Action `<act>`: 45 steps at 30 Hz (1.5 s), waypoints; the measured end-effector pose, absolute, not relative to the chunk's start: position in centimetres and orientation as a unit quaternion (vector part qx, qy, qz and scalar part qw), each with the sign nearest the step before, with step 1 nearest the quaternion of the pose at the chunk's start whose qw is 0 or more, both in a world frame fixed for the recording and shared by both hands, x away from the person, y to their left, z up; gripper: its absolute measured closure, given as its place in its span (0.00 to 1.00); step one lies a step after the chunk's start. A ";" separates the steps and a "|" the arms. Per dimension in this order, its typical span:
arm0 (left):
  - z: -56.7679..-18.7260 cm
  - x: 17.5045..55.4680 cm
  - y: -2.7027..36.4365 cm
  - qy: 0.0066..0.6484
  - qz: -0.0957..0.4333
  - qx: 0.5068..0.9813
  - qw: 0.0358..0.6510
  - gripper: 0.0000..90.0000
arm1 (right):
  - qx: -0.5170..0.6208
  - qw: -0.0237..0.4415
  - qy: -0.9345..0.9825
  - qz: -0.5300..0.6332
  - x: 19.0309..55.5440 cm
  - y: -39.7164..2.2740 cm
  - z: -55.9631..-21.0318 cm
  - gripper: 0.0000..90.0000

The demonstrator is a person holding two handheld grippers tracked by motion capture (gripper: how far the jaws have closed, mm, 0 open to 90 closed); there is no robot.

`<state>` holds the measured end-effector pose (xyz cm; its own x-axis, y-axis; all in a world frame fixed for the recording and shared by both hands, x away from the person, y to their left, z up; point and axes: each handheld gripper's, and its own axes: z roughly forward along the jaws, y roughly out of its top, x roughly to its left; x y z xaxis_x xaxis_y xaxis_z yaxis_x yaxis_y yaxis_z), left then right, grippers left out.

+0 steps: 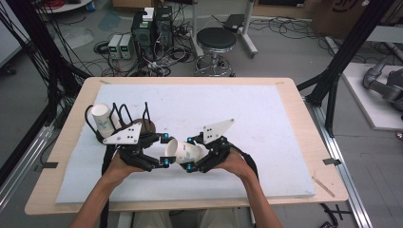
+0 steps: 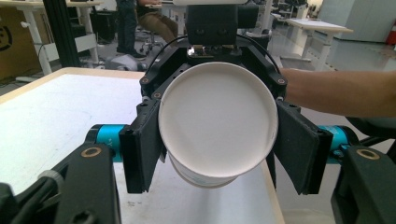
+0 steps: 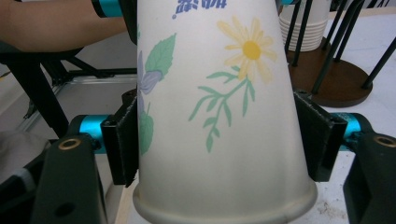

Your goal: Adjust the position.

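A white paper cup printed with flowers lies on its side in the air between my two grippers, just above the white mat. My left gripper comes in from the left, and its pads press on the narrow base end, which faces its camera. From the right, my right gripper has its pads against the cup wall just behind the rim. Both grippers are shut on the same cup, jaws facing each other.
A cup rack with black wire prongs and a round brown base stands left of the grippers, and a stack of paper cups lies tilted in it. A white mat covers the wooden table. A stool and computers stand on the floor beyond.
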<state>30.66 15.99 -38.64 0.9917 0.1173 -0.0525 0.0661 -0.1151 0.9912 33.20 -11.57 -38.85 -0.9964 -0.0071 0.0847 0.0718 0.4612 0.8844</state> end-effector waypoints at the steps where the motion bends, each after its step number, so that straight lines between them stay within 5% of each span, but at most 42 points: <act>1: -38.7 30.7 16.0 0.061 0.020 0.747 0.662 0.40 | -0.018 0.038 -0.854 -0.518 33.2 -11.6 -38.9 0.32; 5: -38.8 30.7 16.0 0.061 0.024 0.749 0.659 0.38 | -0.020 0.039 -0.856 -0.514 33.2 -11.5 -38.9 0.32; 8: -38.8 30.7 16.1 0.072 0.027 0.743 0.665 0.15 | -0.024 0.036 -0.858 -0.511 33.3 -11.6 -38.9 0.32; 13: -38.8 30.7 16.8 0.067 0.042 0.743 0.665 0.11 | -0.028 0.037 -0.858 -0.512 33.3 -11.8 -38.9 0.32; 23: -38.4 30.6 17.4 0.087 0.015 0.770 0.632 0.13 | -0.039 0.036 -0.864 -0.501 33.1 -12.0 -38.7 0.32; 35: -37.0 30.5 15.2 0.056 0.041 0.911 0.406 0.15 | -0.046 0.016 -0.926 -0.373 32.9 -11.7 -37.3 0.32; 45: -36.8 30.9 14.3 0.062 0.028 0.934 0.351 0.15 | -0.031 0.006 -0.960 -0.279 32.6 -10.6 -36.8 0.32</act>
<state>30.94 14.31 -36.78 0.9907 0.1354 0.0086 0.0962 -0.7455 0.6596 32.62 -10.59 -36.79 -0.9980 0.0564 0.0284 0.0628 0.8419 0.5359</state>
